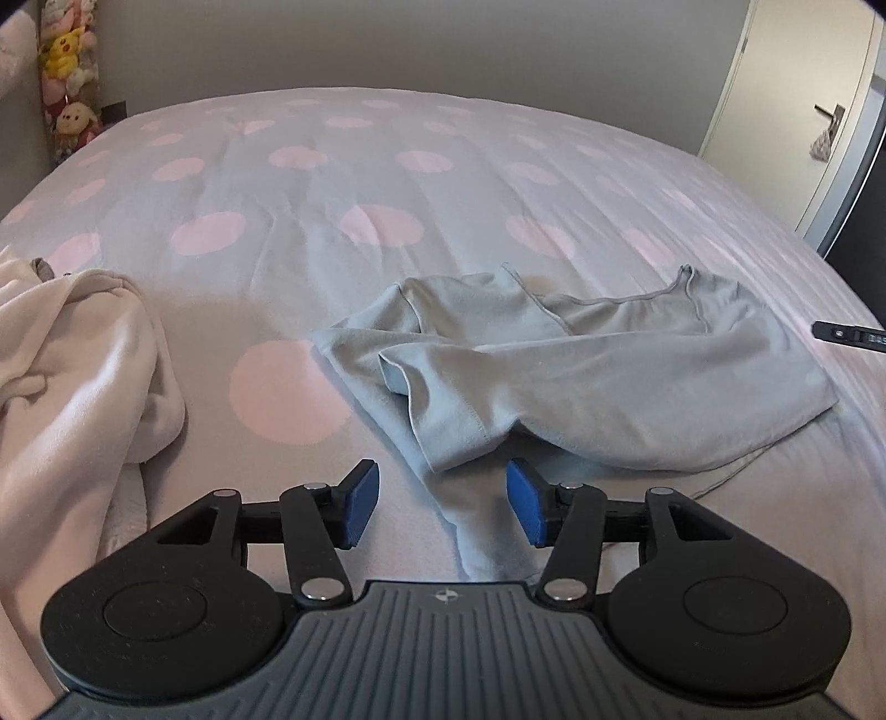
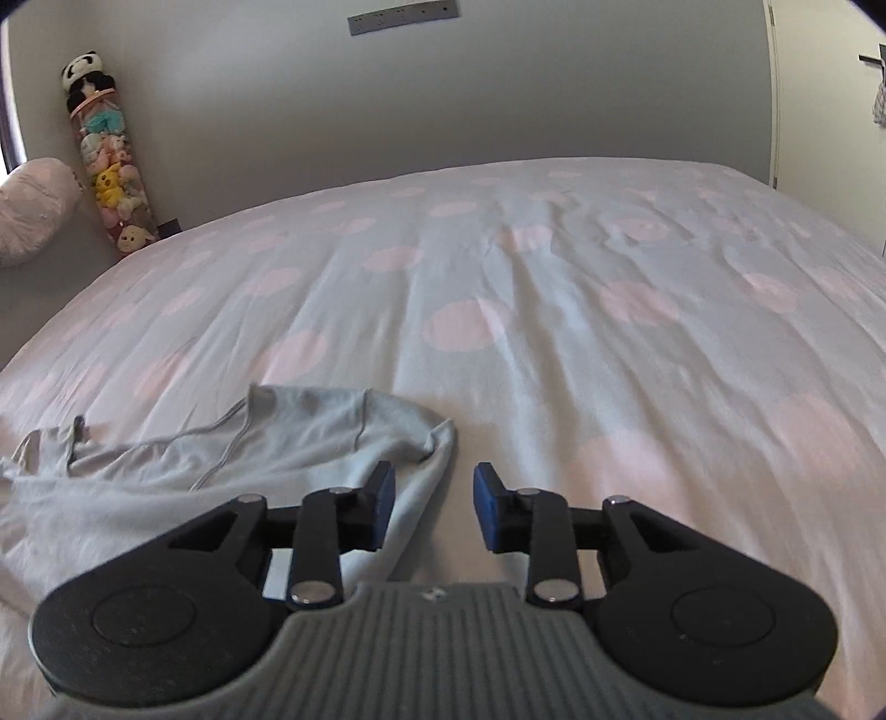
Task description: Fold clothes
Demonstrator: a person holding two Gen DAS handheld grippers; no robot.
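The grey top point(image 1: 581, 382) lay rumpled and half-folded on the polka-dot bed point(image 1: 332, 183). Left gripper point(image 1: 443, 501) hung over its near edge, jaws apart, holding nothing. Right gripper point(image 2: 433, 507) sat at its corner, jaws parted and empty too.

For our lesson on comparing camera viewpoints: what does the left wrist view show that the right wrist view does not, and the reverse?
Only the left wrist view shows the cream garment heaped at the left, the door handle, and the open left gripper with nothing between its pads.

Only the right wrist view shows the grey wall plate, the pink pillow, and the open right gripper, its pads clear of the cloth.

Both show the grey garment lying rumpled on the spotted bed cover, and the tube of plush toys in the corner.
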